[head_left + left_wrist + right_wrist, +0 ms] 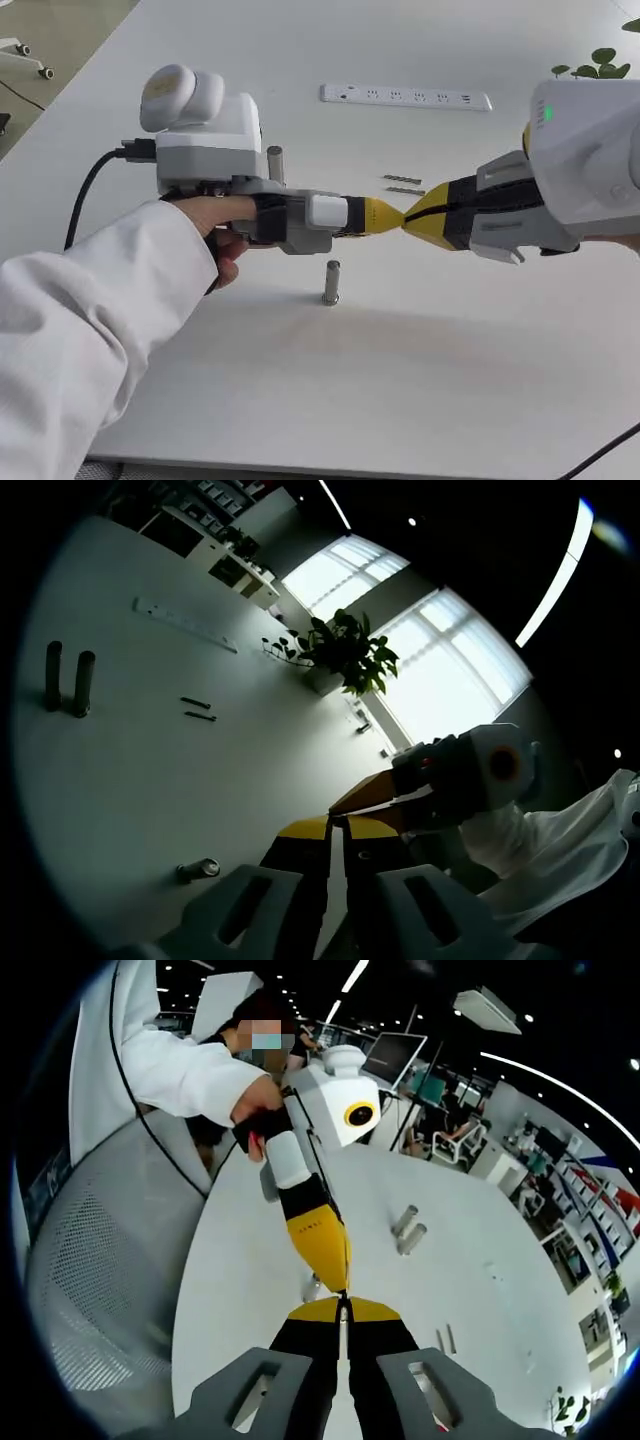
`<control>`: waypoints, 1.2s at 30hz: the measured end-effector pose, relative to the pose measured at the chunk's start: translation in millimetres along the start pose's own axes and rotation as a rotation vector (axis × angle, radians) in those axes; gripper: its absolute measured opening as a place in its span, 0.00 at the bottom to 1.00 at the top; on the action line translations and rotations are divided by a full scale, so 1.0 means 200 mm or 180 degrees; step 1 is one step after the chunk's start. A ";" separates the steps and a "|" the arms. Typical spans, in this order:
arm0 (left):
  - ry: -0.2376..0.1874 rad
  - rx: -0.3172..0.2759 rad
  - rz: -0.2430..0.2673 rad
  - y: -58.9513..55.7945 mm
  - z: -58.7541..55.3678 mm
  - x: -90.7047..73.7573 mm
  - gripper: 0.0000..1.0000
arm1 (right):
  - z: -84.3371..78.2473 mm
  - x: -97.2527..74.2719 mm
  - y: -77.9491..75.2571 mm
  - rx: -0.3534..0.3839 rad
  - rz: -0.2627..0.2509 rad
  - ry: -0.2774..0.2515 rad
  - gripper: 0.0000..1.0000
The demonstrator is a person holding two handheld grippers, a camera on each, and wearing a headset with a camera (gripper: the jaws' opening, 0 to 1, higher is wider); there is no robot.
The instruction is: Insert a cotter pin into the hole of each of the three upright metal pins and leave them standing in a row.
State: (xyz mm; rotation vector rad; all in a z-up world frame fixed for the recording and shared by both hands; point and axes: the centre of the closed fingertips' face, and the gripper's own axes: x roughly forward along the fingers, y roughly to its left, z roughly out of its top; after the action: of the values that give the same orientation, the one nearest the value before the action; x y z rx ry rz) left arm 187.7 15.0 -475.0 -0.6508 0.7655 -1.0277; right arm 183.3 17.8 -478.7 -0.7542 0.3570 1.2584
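Left gripper [392, 217] and right gripper [410, 220], jaws each pressed together, meet tip to tip above an upright metal pin [331, 282]. Cotter pins [403, 180] and a power strip [405, 96] lie beyond.

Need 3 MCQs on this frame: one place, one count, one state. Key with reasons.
1. Where does the power strip lie?
A) at the near edge
B) beyond the cotter pins, farther from the person
C) under an upright pin

2. How many cotter pins lie loose on the table?
A) two
B) four
C) none

3. How do the left hand-held gripper and right hand-held gripper stand?
A) far apart
B) one laid on the table
C) yellow tips meeting, tip to tip

Key: B, the head view shows the strip beyond the pins; A, two thin pins lie side by side; C, the tips meet mid-picture.
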 end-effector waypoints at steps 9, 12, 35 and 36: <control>0.0070 -0.0099 -0.0011 0.00 -0.03 0.01 0.02 | -0.01 -0.01 0.02 -0.0131 0.0017 0.0054 0.00; 0.0070 -0.0106 -0.0005 0.00 -0.03 0.01 0.03 | -0.02 -0.01 0.01 -0.0200 -0.0006 0.0091 0.00; -0.0007 -0.0190 -0.0044 -0.01 -0.02 0.00 0.07 | -0.03 -0.01 0.03 -0.0295 -0.0040 0.0126 0.00; -0.0008 -0.0194 -0.0048 -0.01 -0.02 0.00 0.06 | -0.03 -0.02 0.03 -0.0301 -0.0041 0.0122 0.00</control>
State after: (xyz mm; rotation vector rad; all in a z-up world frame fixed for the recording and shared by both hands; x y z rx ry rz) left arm 183.5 13.1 -476.5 -0.7110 0.7932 -1.0201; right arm 178.0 12.5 -482.6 -0.8609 0.3251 1.2569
